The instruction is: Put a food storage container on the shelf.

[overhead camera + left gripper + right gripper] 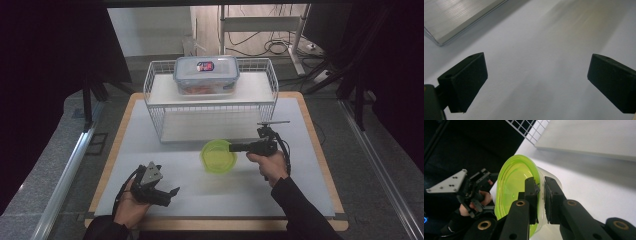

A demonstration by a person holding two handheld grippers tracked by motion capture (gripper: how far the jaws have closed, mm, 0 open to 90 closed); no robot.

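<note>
Between right claw point(541, 195) jaws: green bowl point(514, 195) rim, pinched.

the bowl point(218, 156) is glossy translucent green plastic, just in front of the white wire rack point(155, 80). the rack's shelf looks like brushed metal; the mat point(300, 130) beneath the rack is matt white.
</note>
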